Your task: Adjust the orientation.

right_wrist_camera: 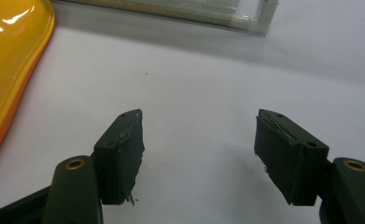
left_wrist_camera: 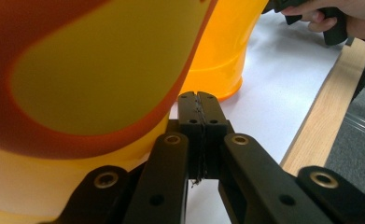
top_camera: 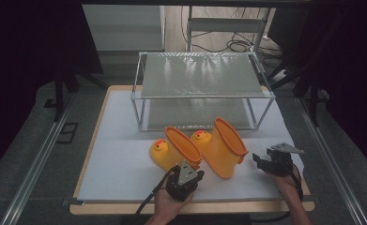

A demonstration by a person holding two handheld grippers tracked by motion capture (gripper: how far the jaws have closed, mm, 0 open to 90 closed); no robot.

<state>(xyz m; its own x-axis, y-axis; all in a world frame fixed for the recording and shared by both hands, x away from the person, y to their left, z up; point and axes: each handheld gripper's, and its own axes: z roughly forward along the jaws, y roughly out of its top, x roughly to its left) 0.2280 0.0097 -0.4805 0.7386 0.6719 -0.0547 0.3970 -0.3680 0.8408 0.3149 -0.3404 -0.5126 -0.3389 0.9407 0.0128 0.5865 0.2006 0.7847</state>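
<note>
Yellow duck-faced boots stand side by side on the white mat [top_camera: 125,173], the left boot [top_camera: 174,151] tilted against the right boot [top_camera: 224,147], orange-rimmed, just before a wire-framed shelf [top_camera: 202,96]. Left gripper [top_camera: 190,177], jaws pressed together and empty, sits at the left boot's rim; right gripper [top_camera: 261,161] rests spread wide beside the right boot.

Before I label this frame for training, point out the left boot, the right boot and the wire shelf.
left boot [top_camera: 161,151], high view, on its duck-face toe.
right boot [top_camera: 220,157], high view, on the side of its shaft.
wire shelf [top_camera: 202,96], high view, on the front rail of its top tier.
</note>
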